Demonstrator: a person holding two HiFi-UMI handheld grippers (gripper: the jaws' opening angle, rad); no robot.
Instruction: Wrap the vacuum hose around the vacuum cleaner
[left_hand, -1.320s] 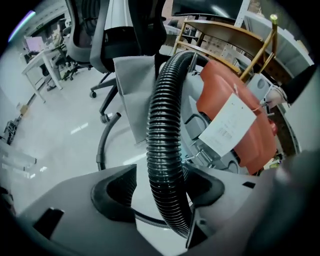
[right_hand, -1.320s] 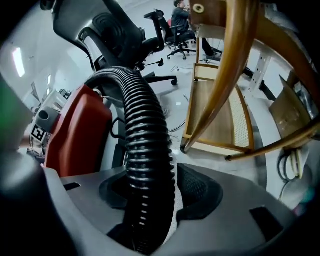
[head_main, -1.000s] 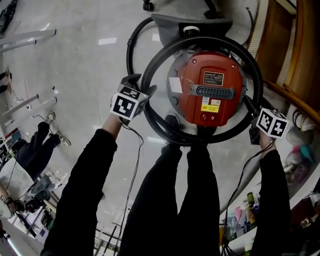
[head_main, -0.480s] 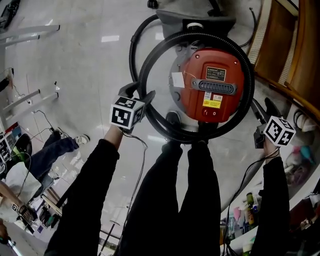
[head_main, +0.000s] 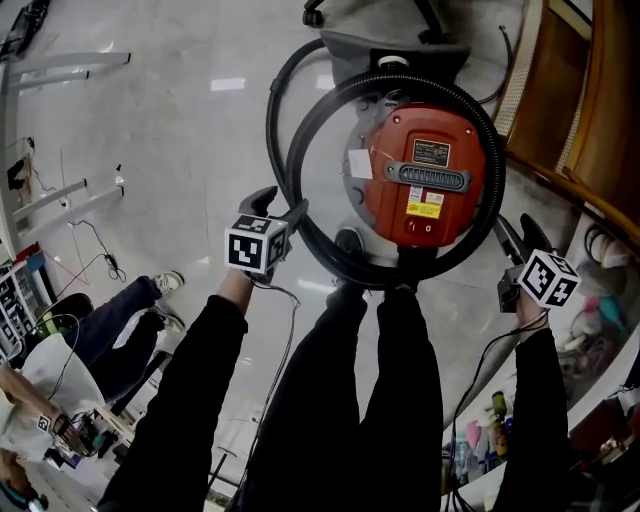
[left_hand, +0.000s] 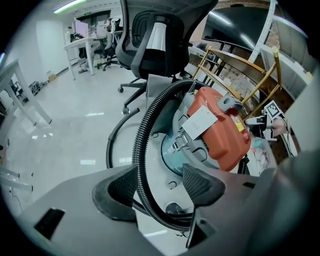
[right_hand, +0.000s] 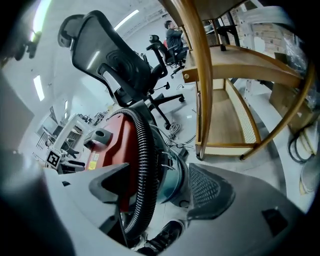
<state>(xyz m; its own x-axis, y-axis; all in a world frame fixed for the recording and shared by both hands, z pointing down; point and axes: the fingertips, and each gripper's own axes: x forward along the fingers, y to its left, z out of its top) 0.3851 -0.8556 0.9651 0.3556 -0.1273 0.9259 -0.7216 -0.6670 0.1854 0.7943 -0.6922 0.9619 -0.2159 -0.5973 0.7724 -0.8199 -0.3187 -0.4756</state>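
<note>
The vacuum cleaner (head_main: 425, 170) is seen standing on the pale glossy floor (head_main: 180, 130), just ahead of the person's legs (head_main: 380, 400). Its red domed top is crossed by a dark grey handle and marked with yellow and black labels. A white tag (head_main: 352, 165) hangs at one side above a silvery drum. The vacuum hose (left_hand: 138, 150), black and closely ribbed, is laid in one wide ring around the red top, and a further black arc lies outside the ring. The left gripper (left_hand: 159, 172) is held with its jaws partly apart. The hose passes between them, close by one pad and clear of the other. The jaws of the right gripper (right_hand: 160, 172) have just been opening and are spread wide, with the hose framed between them and not pressed.
</note>
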